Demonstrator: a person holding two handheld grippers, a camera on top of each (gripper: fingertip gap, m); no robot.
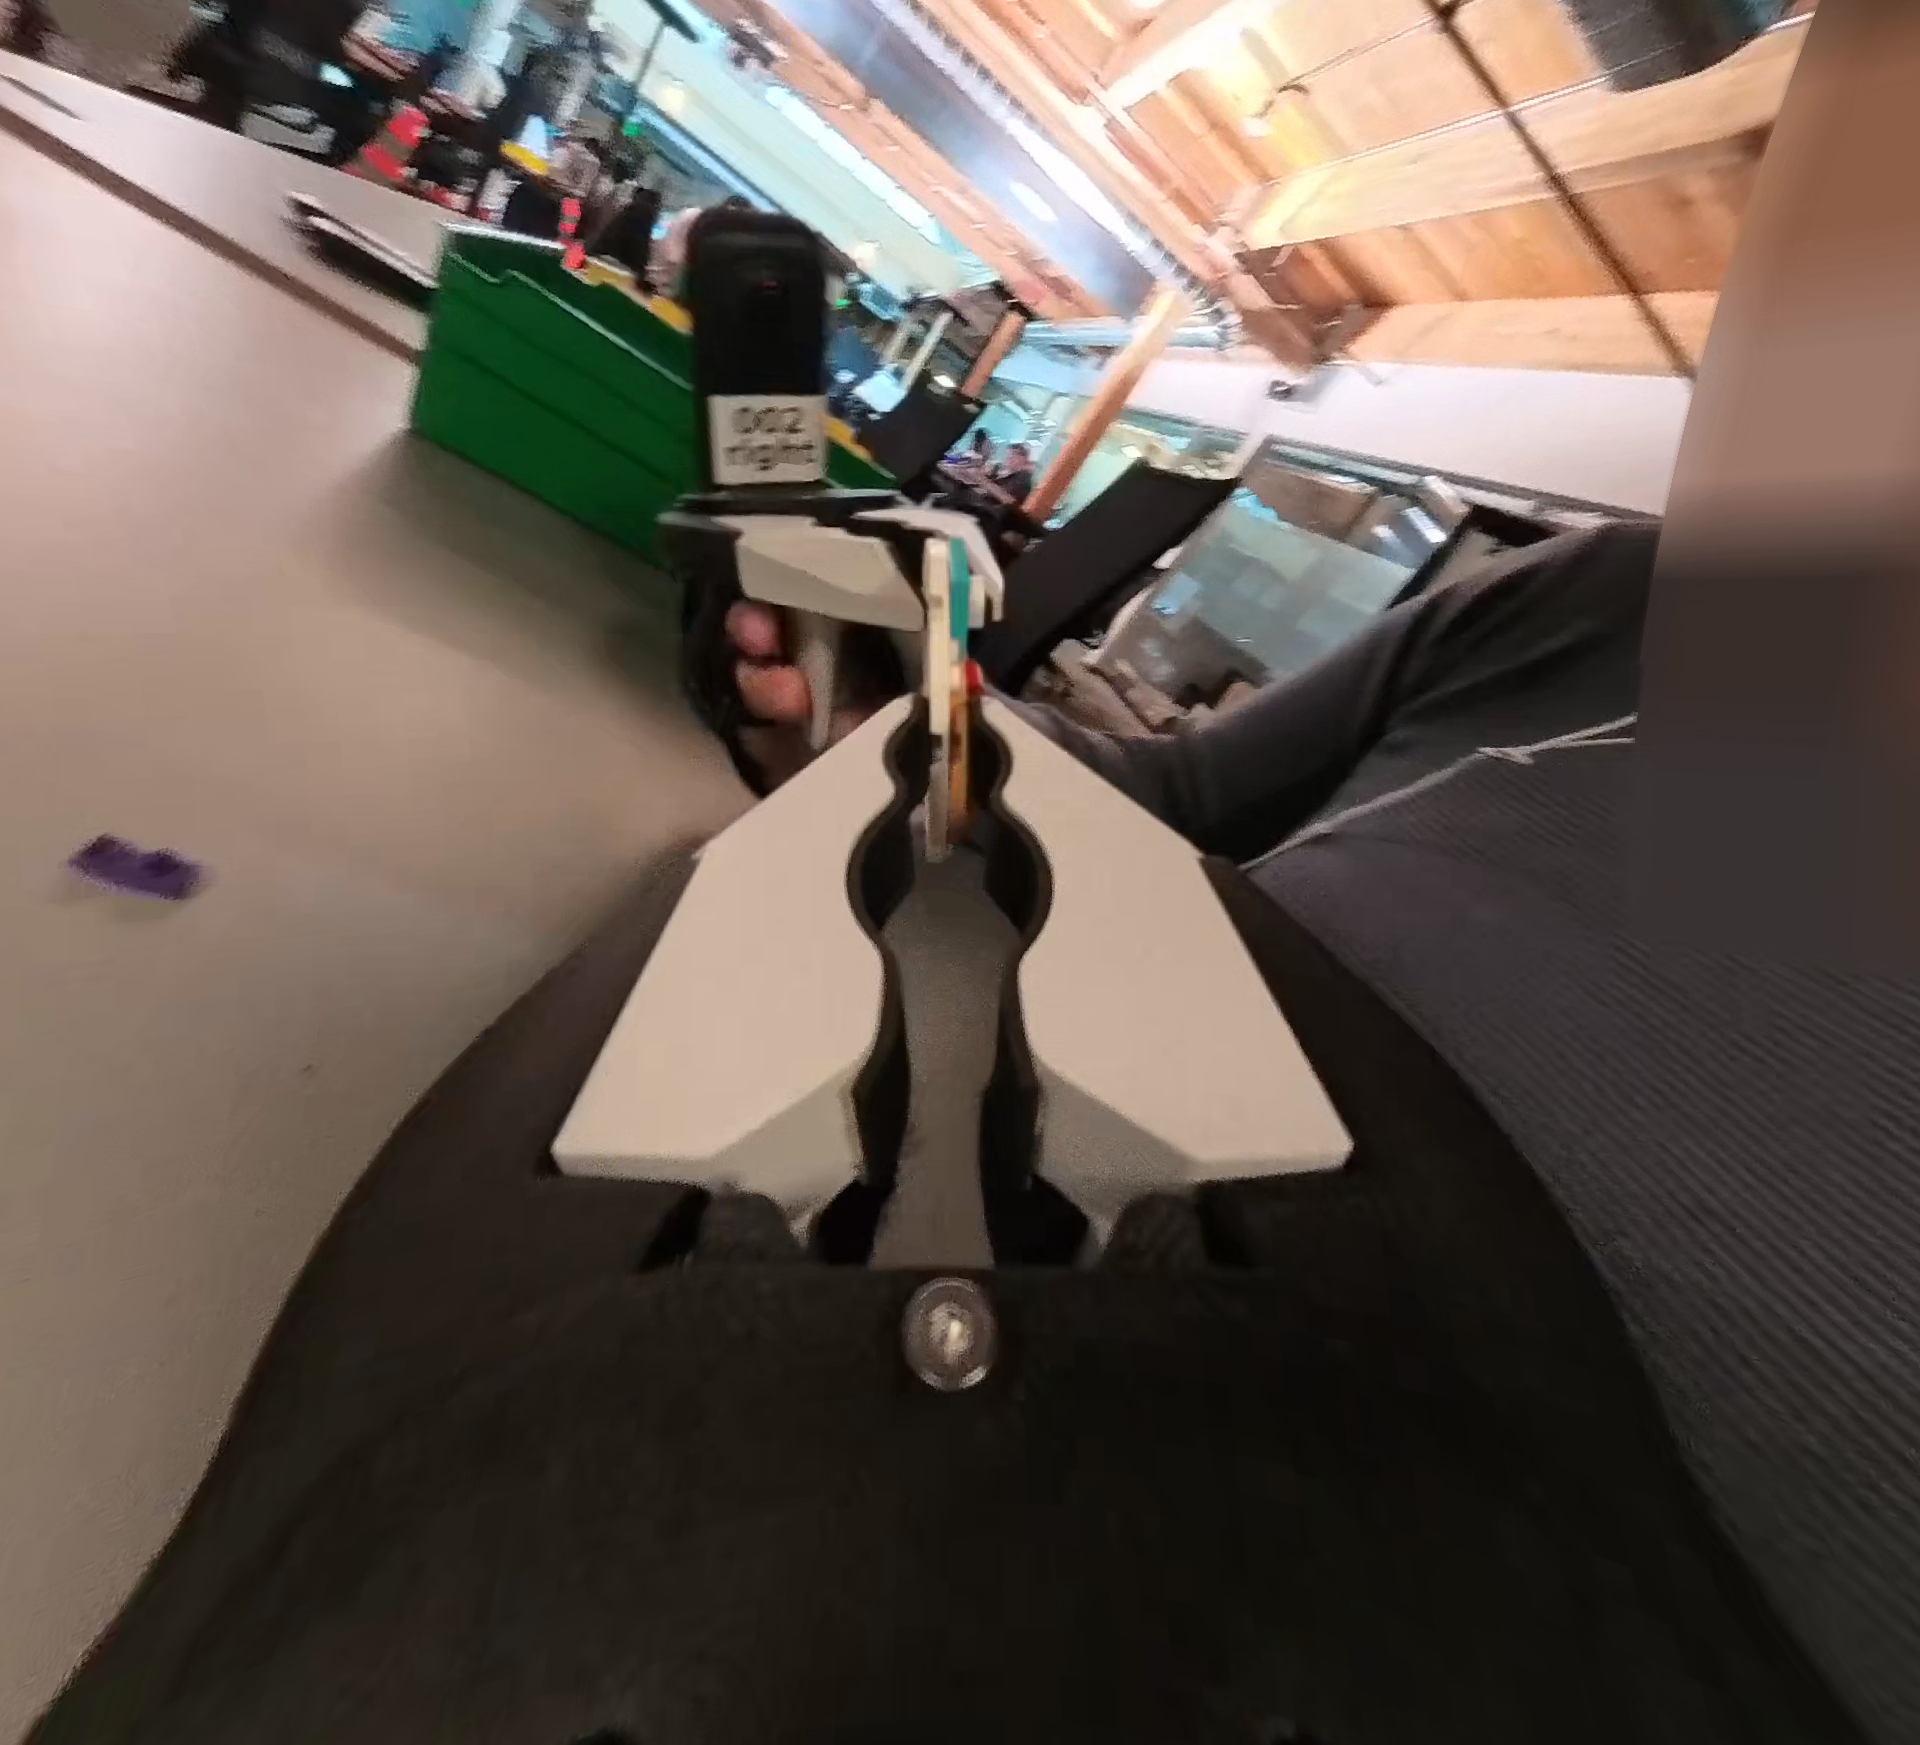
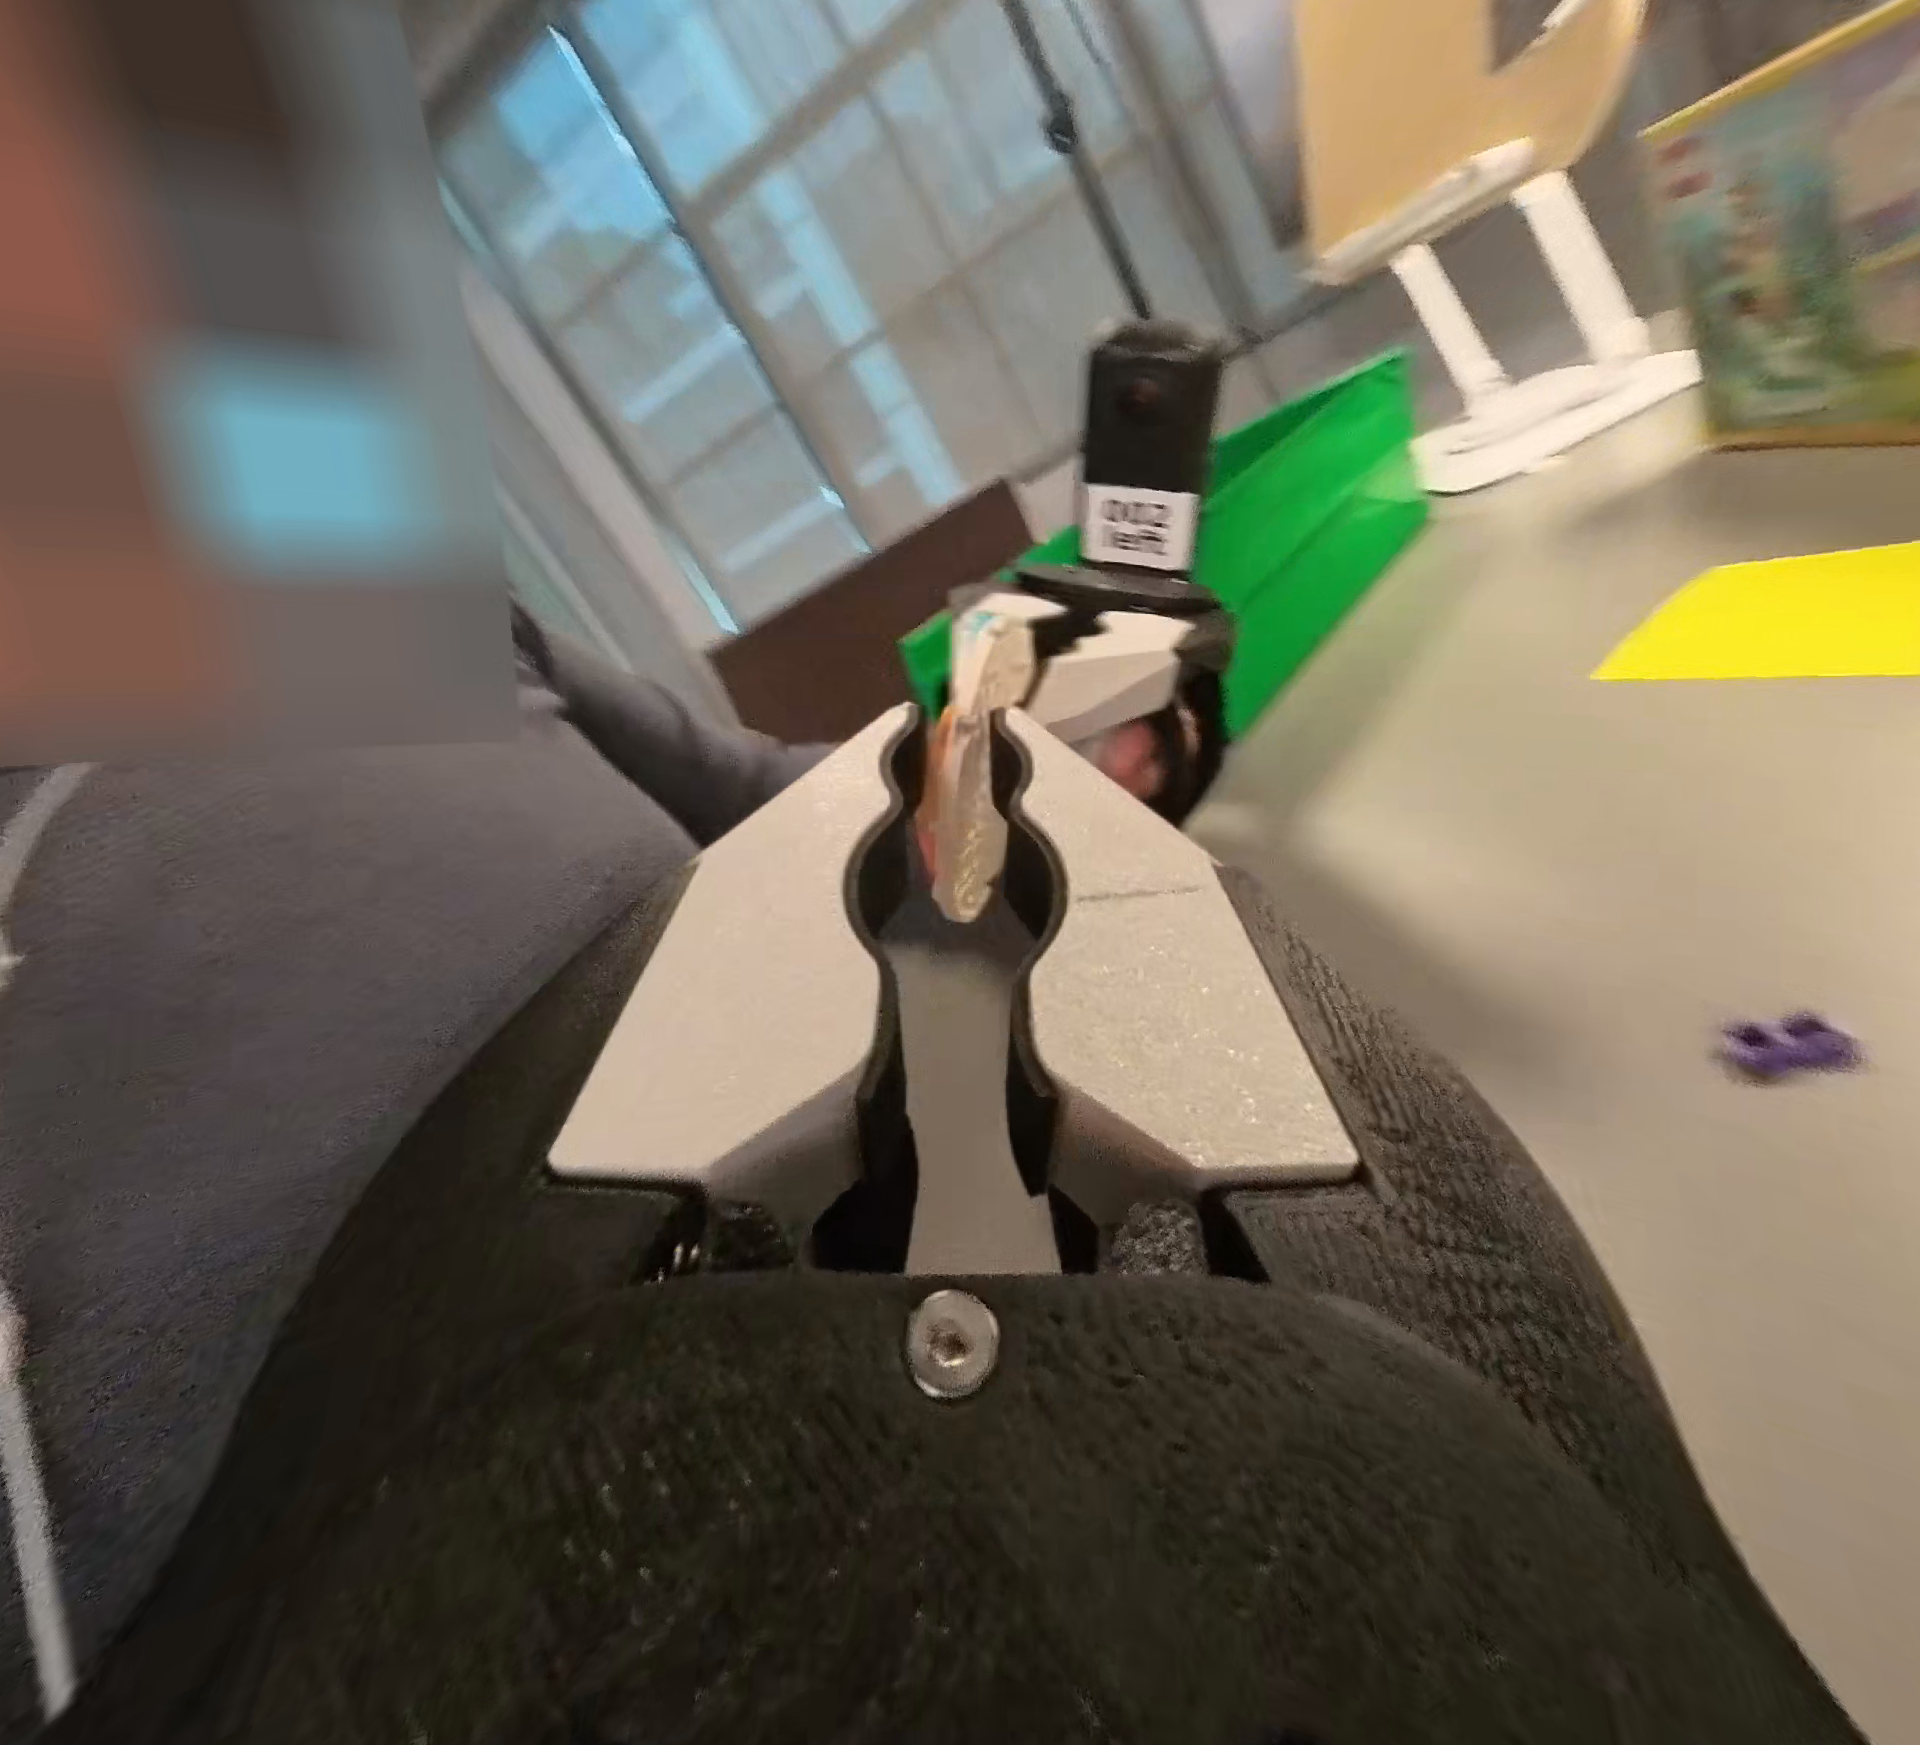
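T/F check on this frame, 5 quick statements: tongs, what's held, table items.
1. Both tongs grip the same flat, card-like piece between them. True: the left tongs and the right tongs close on the flat piece from opposite ends.
2. The right tongs are wide open. False: they are shut on the piece.
3. A small purple piece lies on the grey table. True.
4. The bin behind the tongs is red. False: the bin is green.
5. The purple piece sits inside the bin. False: it lies loose on the table, apart from the bin.
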